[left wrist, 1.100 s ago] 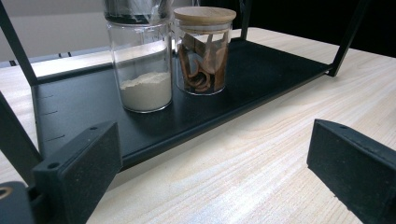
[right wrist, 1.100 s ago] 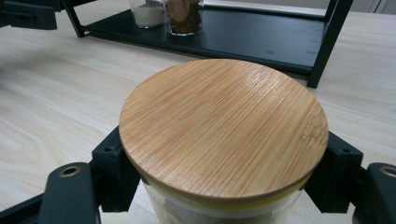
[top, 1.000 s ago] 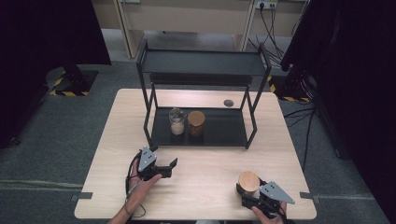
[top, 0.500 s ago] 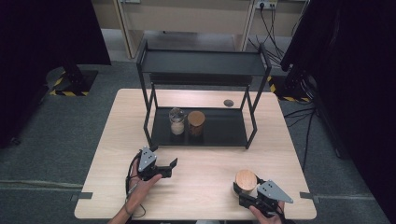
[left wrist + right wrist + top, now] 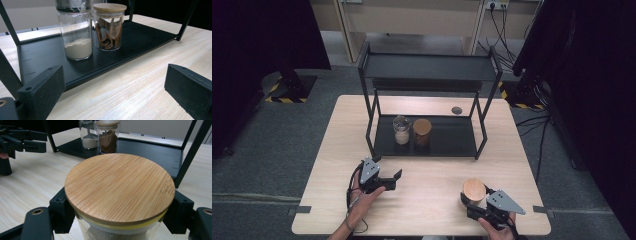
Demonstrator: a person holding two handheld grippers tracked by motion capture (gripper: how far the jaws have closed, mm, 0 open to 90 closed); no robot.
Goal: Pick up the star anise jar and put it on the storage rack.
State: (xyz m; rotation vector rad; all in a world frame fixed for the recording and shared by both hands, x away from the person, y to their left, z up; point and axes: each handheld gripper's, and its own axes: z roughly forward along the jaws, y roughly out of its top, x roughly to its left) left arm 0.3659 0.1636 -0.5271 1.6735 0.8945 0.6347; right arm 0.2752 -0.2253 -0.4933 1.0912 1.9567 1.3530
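A glass jar with a round bamboo lid (image 5: 474, 190) (image 5: 120, 187) is at the table's front right, and my right gripper (image 5: 472, 201) (image 5: 120, 216) is shut on its body just under the lid. I cannot tell whether it rests on the table. My left gripper (image 5: 393, 181) (image 5: 112, 87) sits at the front left, open, with bare wood between its fingers (image 5: 42, 87). It faces the black rack's lower shelf (image 5: 452, 136) (image 5: 45, 55). There a powder jar (image 5: 401, 130) (image 5: 76, 37) and a bamboo-lidded jar of brown bark pieces (image 5: 422, 131) (image 5: 109, 27) stand side by side.
The black two-tier rack (image 5: 427, 67) fills the middle back of the table, its legs (image 5: 478, 135) standing on the wood. A small dark round disc (image 5: 456, 110) lies behind it. The right gripper view shows the left gripper (image 5: 22, 141) far off at the upper left.
My right gripper has shifted slightly left with the bamboo-lidded jar in it. The left gripper has stayed put.
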